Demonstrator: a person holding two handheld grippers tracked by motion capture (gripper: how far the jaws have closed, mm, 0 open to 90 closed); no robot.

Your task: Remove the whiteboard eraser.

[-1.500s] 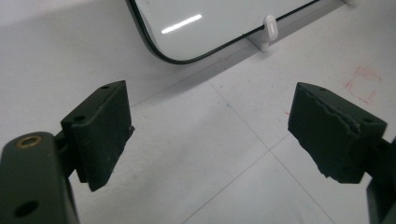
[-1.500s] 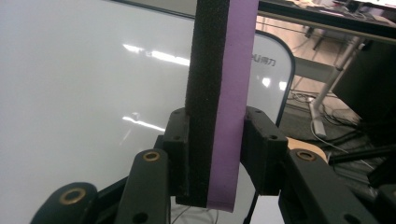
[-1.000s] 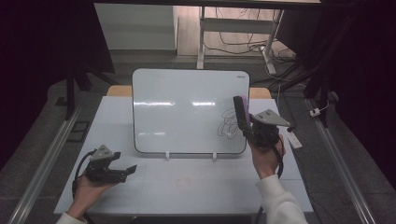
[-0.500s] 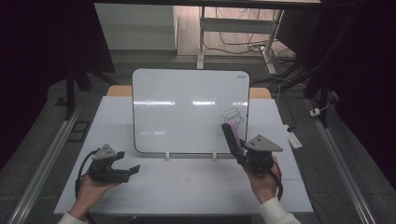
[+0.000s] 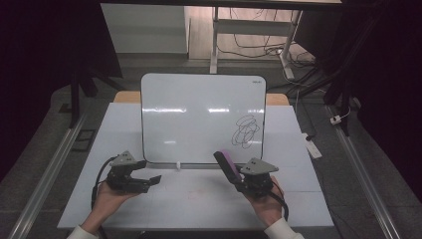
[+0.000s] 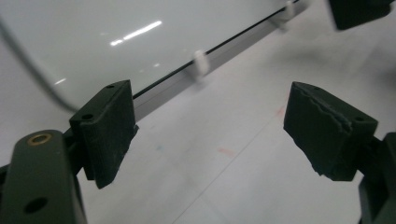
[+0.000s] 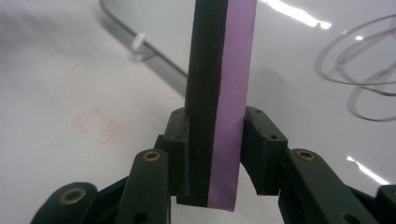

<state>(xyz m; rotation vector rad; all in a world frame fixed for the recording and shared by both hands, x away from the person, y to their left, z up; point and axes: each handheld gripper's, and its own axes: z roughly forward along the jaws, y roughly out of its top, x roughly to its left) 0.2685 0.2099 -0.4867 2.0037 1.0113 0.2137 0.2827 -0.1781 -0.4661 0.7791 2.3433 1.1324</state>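
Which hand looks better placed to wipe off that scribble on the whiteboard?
The right. The right gripper is shut on the eraser, below the scribble on the whiteboard. The left gripper is open, holds nothing, and sits near the board's opposite lower corner.

The eraser (image 7: 217, 93) is purple on one face, black felt on the other. The whiteboard (image 5: 199, 117) bears a black scribble (image 5: 246, 132). The worktop (image 5: 199, 199) is white with faint red smudges.

No legible text; only a black scribble (image 5: 246, 131) on the whiteboard (image 5: 199, 109).
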